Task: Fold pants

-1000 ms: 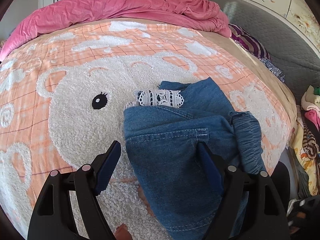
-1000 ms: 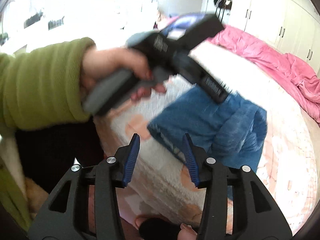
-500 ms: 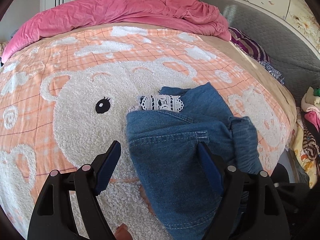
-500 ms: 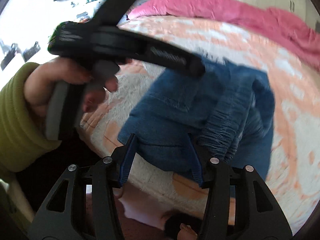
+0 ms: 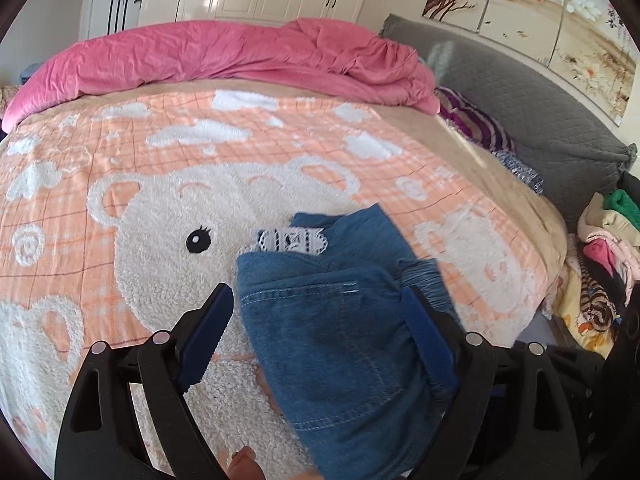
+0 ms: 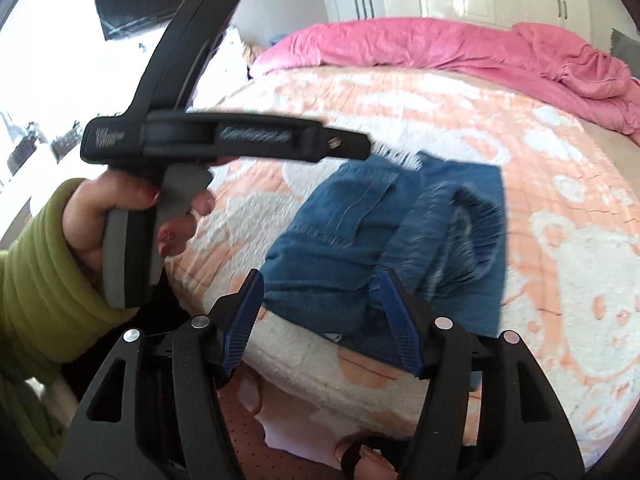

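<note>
Blue denim pants [image 5: 344,320] lie folded into a compact bundle near the front edge of the bed, with a white lace trim [image 5: 292,240] showing at the far end. My left gripper [image 5: 320,336] is open and hovers over the near part of the pants, fingers apart on either side. The pants also show in the right wrist view [image 6: 392,236], gathered waistband on the right. My right gripper [image 6: 322,320] is open just in front of the bundle's near edge. The left gripper's body [image 6: 216,136], held in a hand with a green sleeve, hangs above the pants' left side.
The bed carries an orange and white bear blanket [image 5: 160,200] and a bunched pink duvet [image 5: 240,60] at the far side. A grey headboard [image 5: 520,120] and striped cushions are at the right. A heap of clothes [image 5: 600,260] lies beside the bed. Bare feet [image 6: 360,456] stand below the bed edge.
The left gripper has drawn back and tilted up, showing more of the room. The right gripper has swung towards the bed and closer to the pants. Both stay open.
</note>
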Action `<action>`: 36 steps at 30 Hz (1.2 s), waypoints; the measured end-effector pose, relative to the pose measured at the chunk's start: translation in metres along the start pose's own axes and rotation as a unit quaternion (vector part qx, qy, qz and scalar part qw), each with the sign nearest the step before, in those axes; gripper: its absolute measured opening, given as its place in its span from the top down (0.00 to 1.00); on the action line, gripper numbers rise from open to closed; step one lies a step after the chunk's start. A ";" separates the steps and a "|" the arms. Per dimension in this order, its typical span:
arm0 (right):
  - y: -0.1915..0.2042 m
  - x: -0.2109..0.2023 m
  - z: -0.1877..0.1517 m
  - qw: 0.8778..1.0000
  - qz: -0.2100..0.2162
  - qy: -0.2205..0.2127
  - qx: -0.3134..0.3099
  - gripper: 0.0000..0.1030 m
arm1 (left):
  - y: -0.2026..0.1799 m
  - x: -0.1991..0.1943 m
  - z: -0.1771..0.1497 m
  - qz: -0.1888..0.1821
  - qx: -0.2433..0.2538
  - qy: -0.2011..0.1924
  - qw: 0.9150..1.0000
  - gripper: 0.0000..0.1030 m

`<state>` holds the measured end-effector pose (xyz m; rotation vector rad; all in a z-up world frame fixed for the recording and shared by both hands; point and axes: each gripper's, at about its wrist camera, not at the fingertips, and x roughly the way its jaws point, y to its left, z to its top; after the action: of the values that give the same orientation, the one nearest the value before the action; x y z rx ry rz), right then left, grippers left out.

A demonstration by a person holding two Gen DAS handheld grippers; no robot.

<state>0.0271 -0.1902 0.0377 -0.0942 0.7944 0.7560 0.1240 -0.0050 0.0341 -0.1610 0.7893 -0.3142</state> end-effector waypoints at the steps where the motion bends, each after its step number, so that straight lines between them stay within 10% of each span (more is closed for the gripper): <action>1: -0.003 -0.004 0.002 1.000 -0.006 -0.008 0.004 0.46 | -0.001 -0.002 0.000 0.000 0.001 -0.002 1.000 0.17; 16: -0.035 -0.043 0.013 0.994 -0.069 -0.069 0.042 0.24 | -0.001 -0.039 -0.006 0.032 -0.004 -0.031 0.999 0.15; 23: -0.082 -0.016 0.016 0.982 -0.155 -0.019 0.107 0.23 | 0.009 -0.014 -0.020 0.059 -0.010 0.009 0.998 0.15; 36: -0.135 0.035 0.008 0.977 -0.084 0.018 0.195 0.32 | 0.024 0.034 -0.037 0.040 -0.051 0.060 0.996 0.15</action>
<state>0.1347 -0.2669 -0.0064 0.1769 0.9438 0.4298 0.1250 0.0052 -0.0206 -0.2077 0.9291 -0.2088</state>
